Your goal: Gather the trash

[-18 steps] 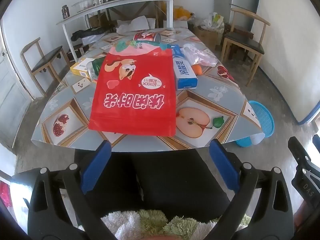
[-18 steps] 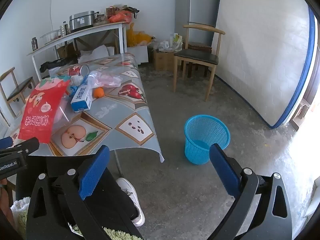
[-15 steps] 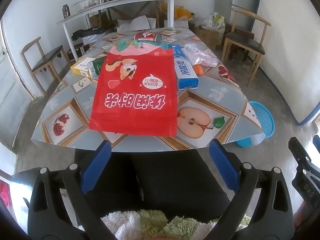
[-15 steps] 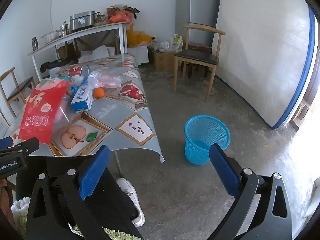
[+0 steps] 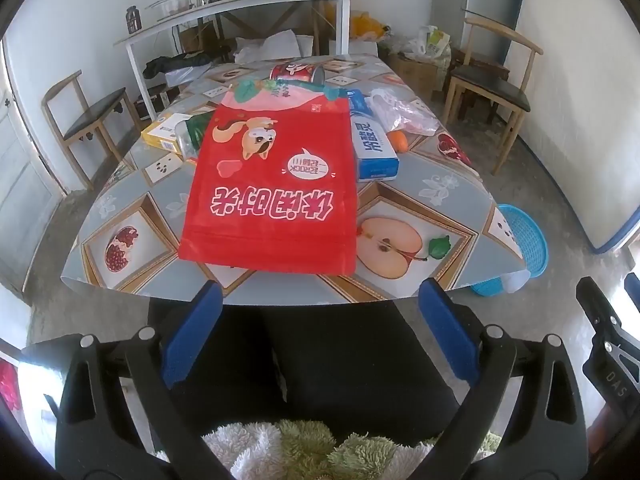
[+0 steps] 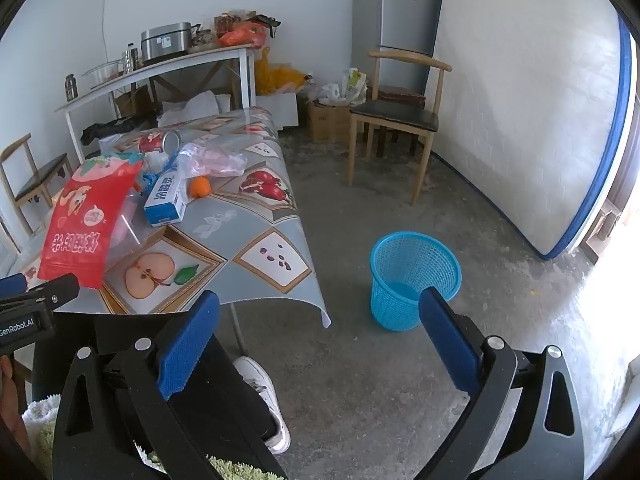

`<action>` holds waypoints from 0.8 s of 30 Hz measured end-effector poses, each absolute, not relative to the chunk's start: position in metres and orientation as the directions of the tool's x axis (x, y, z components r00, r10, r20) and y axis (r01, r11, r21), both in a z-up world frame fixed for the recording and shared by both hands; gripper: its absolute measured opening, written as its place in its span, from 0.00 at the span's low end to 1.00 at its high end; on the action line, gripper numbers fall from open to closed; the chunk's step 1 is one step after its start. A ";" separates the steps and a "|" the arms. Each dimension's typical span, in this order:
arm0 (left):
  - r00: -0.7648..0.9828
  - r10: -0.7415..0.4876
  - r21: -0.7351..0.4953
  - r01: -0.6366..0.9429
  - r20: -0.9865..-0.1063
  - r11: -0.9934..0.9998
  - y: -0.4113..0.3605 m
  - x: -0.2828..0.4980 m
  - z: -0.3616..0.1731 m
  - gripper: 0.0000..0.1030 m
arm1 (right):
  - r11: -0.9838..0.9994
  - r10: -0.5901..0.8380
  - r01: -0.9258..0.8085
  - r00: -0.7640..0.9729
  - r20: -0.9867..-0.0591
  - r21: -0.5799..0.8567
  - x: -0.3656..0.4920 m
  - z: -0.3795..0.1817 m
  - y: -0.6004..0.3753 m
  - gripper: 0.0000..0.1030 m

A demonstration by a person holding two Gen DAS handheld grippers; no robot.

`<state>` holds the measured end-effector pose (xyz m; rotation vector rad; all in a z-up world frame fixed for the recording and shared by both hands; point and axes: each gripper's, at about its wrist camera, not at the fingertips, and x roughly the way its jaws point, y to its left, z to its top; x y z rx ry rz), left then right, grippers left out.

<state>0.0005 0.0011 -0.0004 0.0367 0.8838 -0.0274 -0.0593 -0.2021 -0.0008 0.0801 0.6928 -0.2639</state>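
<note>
Both grippers are hanging low in front of the seated person, nothing between their fingers: the left gripper is gaping wide at the near table edge, and the right gripper is standing just as wide over bare floor.

The trash is lying on the table — a big red bag at 12 o'clock from the left gripper, a blue-and-white box just beside it at 1 o'clock, a crumpled plastic bag, a tipped can and a yellow box farther off. The bin is waiting on the floor, well apart from the table.

The red bag is lying flat and slick, so the fingers are likely to skid over it or pinch the tablecloth. An orange is sitting beside the box and may be nudged off.

Only the right wrist view is showing the bin whole — and a white shoe; only the left view is showing the yellow box.
</note>
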 end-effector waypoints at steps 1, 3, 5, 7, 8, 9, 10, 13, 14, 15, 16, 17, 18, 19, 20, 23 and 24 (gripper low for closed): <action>0.634 -0.009 0.021 0.039 -0.773 0.999 0.001 0.000 0.000 0.92 | 0.964 -0.213 0.266 0.738 -0.640 -0.014 -0.059 -0.001 -0.202 0.94; 0.634 -0.010 0.020 0.040 -0.773 0.999 0.001 0.000 0.000 0.92 | 0.964 -0.213 0.266 0.739 -0.639 -0.014 -0.059 -0.001 -0.202 0.94; 0.633 -0.011 0.018 0.040 -0.774 0.999 0.001 0.001 0.000 0.92 | 0.964 -0.214 0.265 0.739 -0.639 -0.017 -0.059 -0.001 -0.201 0.94; 0.632 -0.011 0.019 0.040 -0.775 0.999 0.001 0.001 0.000 0.92 | 0.964 -0.212 0.265 0.738 -0.641 -0.014 -0.059 -0.002 -0.201 0.94; 0.632 -0.011 0.018 0.040 -0.775 0.999 0.001 0.001 0.000 0.92 | 0.964 -0.213 0.266 0.738 -0.641 -0.014 -0.059 -0.001 -0.201 0.94; 0.632 -0.011 0.018 0.039 -0.775 0.999 0.001 0.001 0.000 0.92 | 0.964 -0.214 0.266 0.737 -0.641 -0.015 -0.059 -0.001 -0.201 0.94; 0.632 -0.011 0.017 0.039 -0.775 0.999 0.001 0.001 0.000 0.92 | 0.964 -0.214 0.266 0.737 -0.642 -0.016 -0.059 -0.002 -0.202 0.94; 0.632 -0.011 0.016 0.038 -0.775 0.999 0.007 0.002 -0.002 0.92 | 0.964 -0.214 0.266 0.736 -0.642 -0.016 -0.059 0.002 -0.196 0.94; 0.632 -0.012 0.016 0.039 -0.775 0.999 0.008 0.001 -0.002 0.92 | 0.964 -0.215 0.266 0.737 -0.641 -0.017 -0.059 0.002 -0.196 0.94; 0.631 -0.013 0.015 0.039 -0.776 0.999 0.007 0.002 -0.002 0.92 | 0.964 -0.215 0.266 0.737 -0.641 -0.018 -0.058 0.001 -0.196 0.94; 0.630 -0.013 0.016 0.040 -0.776 0.999 0.008 0.002 -0.002 0.92 | 0.964 -0.214 0.266 0.736 -0.642 -0.016 -0.058 0.001 -0.197 0.94; 0.630 -0.013 0.015 0.038 -0.776 0.999 0.008 0.002 -0.002 0.92 | 0.964 -0.214 0.266 0.736 -0.643 -0.016 -0.058 0.000 -0.198 0.94; 0.630 -0.013 0.014 0.037 -0.776 0.999 0.008 0.002 -0.002 0.92 | 0.964 -0.213 0.267 0.735 -0.644 -0.015 -0.058 0.000 -0.198 0.94; 0.630 -0.013 0.014 0.038 -0.776 0.999 0.008 0.002 -0.002 0.92 | 0.964 -0.213 0.266 0.736 -0.643 -0.015 -0.059 -0.001 -0.199 0.94; 0.630 -0.012 0.015 0.038 -0.776 0.999 0.008 0.002 -0.002 0.92 | 0.964 -0.213 0.266 0.735 -0.644 -0.015 -0.058 0.000 -0.198 0.94; 0.629 -0.013 0.013 0.036 -0.777 0.999 0.008 0.002 -0.002 0.92 | 0.964 -0.213 0.265 0.736 -0.643 -0.016 -0.058 0.000 -0.198 0.94; 0.629 -0.013 0.012 0.036 -0.778 0.999 0.008 0.002 -0.002 0.92 | 0.964 -0.213 0.264 0.736 -0.642 -0.017 -0.058 -0.001 -0.199 0.94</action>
